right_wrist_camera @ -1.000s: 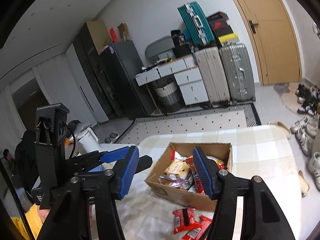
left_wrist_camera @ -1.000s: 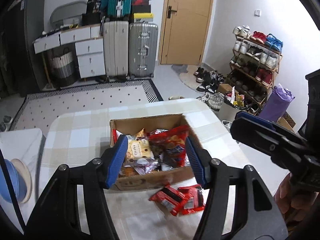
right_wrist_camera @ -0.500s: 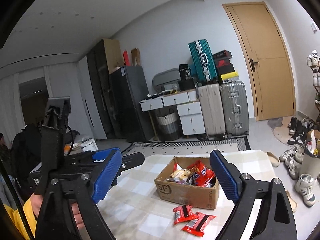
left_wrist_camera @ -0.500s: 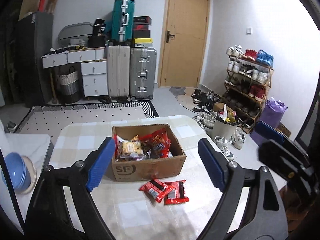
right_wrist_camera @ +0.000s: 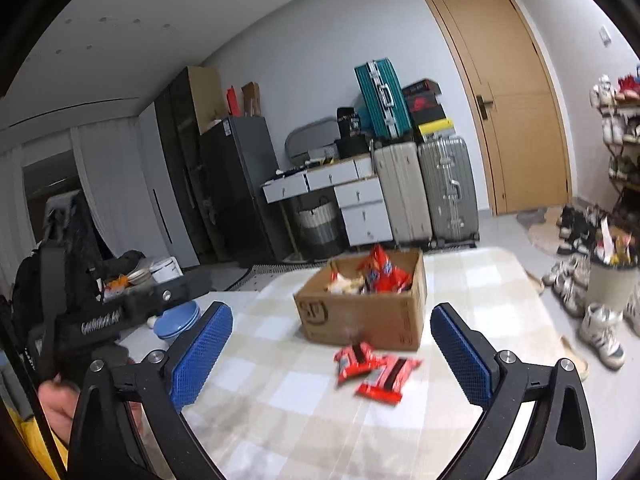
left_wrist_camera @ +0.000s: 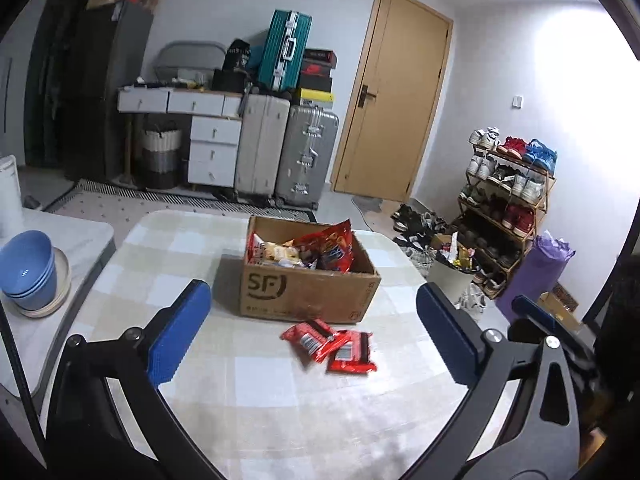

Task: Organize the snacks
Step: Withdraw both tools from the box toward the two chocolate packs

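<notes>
Cardboard carton, brown, open-topped, printed logo on the near wall (left_wrist_camera: 308, 292), mid-table on the pale checked tablecloth (left_wrist_camera: 256, 376); crammed with snack bags, a tall red foil bag (left_wrist_camera: 332, 246) poking above the rim.

Left edge of left-wrist view: stacked blue bowls (left_wrist_camera: 26, 268) on a side surface, well apart from the work.

Left gripper (left_wrist_camera: 314, 336): blue-padded jaws opening, spread wide, nothing between them but bare cloth and, further off, the loose packets. Not touching anything.

Two flat red snack packets (left_wrist_camera: 330, 346), overlapping, on the cloth just in front of the carton's near wall. Outside the carton; apparently the pieces left to sort.

Right gripper (right_wrist_camera: 332, 354): jaws likewise opening, wide, empty, packets (right_wrist_camera: 374, 372) ahead and between the pads' line but clear of them.

Step in hand, judged: approach for a pick of one packet.
- Take the upper packet first; overlap risks dragging its mate.
- Come in low, pads straddling the short width, pinch an edge seam.
- Foil likely slippery; close firmly before lifting.
- Lift clear over the near wall; avoid knocking the tall red bag.
</notes>
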Demonstrator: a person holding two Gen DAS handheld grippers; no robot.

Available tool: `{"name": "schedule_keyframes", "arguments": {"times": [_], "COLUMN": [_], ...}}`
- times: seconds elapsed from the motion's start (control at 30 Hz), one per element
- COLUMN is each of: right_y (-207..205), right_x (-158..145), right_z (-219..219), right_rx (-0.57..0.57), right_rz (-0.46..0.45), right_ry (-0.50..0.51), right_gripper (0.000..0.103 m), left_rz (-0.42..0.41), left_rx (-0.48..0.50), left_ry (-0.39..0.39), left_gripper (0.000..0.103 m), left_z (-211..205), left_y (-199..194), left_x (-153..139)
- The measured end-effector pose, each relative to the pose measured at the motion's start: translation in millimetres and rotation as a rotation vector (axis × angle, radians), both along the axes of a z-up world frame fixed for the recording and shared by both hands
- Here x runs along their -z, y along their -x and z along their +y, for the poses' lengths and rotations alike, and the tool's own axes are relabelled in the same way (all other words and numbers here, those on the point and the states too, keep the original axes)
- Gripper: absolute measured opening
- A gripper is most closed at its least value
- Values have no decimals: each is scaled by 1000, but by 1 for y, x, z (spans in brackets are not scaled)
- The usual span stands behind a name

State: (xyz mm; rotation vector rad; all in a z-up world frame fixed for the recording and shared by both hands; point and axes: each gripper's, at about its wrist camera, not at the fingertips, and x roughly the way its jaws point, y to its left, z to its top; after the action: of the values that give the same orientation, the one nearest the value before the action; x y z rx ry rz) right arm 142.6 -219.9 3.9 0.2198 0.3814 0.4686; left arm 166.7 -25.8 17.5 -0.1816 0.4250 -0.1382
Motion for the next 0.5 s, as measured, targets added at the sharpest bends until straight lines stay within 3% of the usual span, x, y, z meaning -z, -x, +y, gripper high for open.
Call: {"name": "schedule_keyframes", "arguments": {"times": [0.1,0.27,0.5], "right_y": [1,0,-13], "right_x": [12,24,32], "right_z": [-1,-2,1], "right_rx": [-1,2,10], "right_rz": [19,44,93], "right_ry": [-6,-5,11], "right_gripper": [101,101,101], "left_rz": [21,138,173], "left_rx": [-6,-3,-9], "left_ry": [-25,-14,-23], "left_gripper": [103,103,103], "left_z": [-3,-4,-4], "left_y": [10,-2,-30], "left_x": [26,65,77]}}
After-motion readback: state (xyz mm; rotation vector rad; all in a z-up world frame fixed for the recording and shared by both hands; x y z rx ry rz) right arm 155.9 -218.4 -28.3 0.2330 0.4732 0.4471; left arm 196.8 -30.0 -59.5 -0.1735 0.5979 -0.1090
